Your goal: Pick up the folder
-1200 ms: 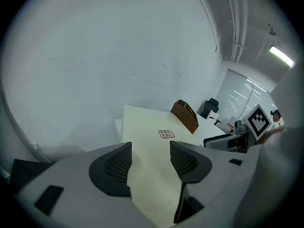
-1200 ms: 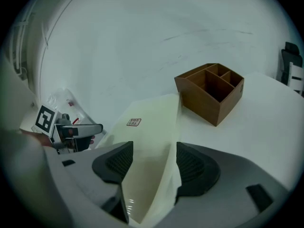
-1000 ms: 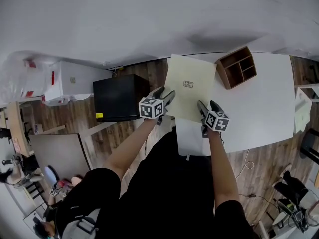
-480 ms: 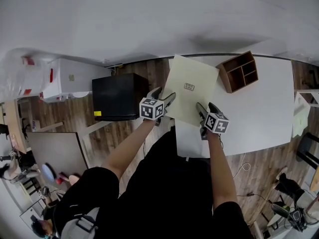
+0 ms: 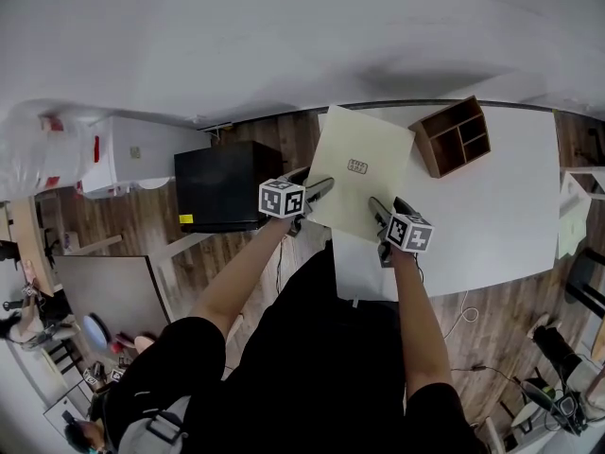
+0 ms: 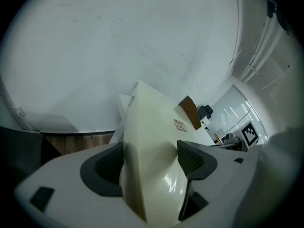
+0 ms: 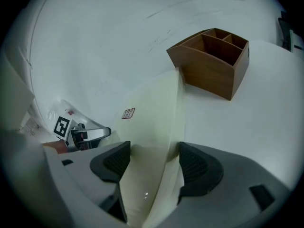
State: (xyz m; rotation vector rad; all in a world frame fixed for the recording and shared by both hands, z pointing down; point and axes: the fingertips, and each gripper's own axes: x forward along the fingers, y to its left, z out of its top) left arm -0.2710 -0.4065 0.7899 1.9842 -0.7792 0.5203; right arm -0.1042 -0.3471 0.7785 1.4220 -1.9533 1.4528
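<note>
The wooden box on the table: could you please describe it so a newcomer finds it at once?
Find the white table against the wall. Near its far edge, beside the far corner of the pale yellow folder, stands a brown wooden box. Unlike the folder, it is dark, open-topped and divided into compartments.

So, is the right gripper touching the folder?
Touching: the right gripper view shows the right gripper closed on the folder, both pads against it.
</note>
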